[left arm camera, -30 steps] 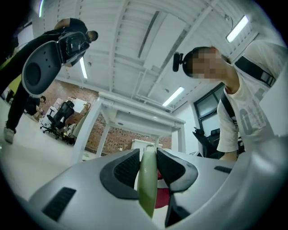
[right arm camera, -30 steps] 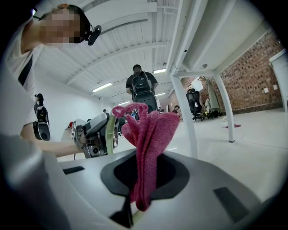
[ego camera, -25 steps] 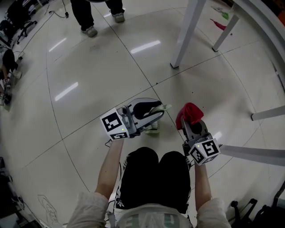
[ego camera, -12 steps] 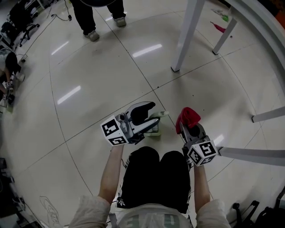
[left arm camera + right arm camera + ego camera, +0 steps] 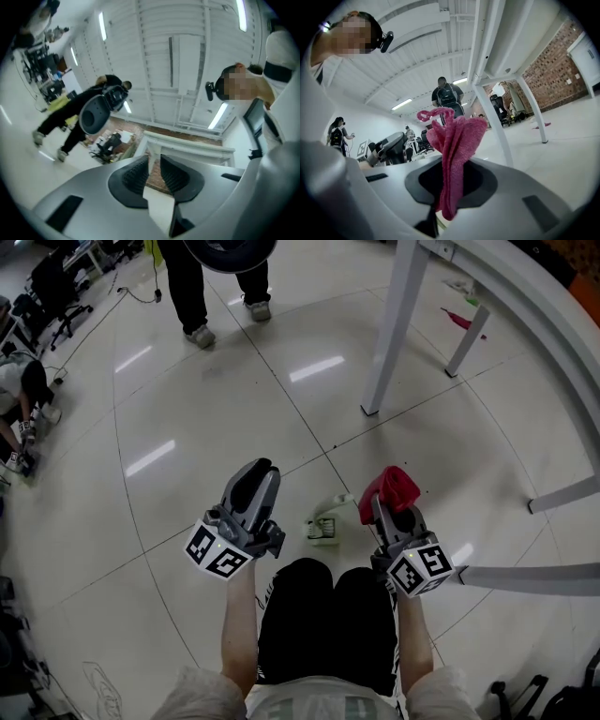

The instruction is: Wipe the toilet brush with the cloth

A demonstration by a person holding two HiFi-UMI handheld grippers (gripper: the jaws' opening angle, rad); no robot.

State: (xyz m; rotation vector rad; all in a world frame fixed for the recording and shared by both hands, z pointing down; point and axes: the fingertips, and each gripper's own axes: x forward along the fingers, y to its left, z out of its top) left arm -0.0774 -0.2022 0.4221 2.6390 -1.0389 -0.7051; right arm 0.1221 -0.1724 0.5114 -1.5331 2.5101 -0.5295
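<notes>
Though its jaws have just been closing to a narrow gap, the left gripper (image 5: 154, 165) is holding nothing and is tilting upward, off to the left of the toilet brush (image 5: 323, 527) — a second ago it was hanging right over it. The right gripper (image 5: 394, 510) is clamping the one red cloth (image 5: 391, 486), which is bunching upward. The single brush — pale green and white — is lying on the floor (image 5: 216, 381) between the two grippers, just before the person's knees (image 5: 328, 582).
</notes>
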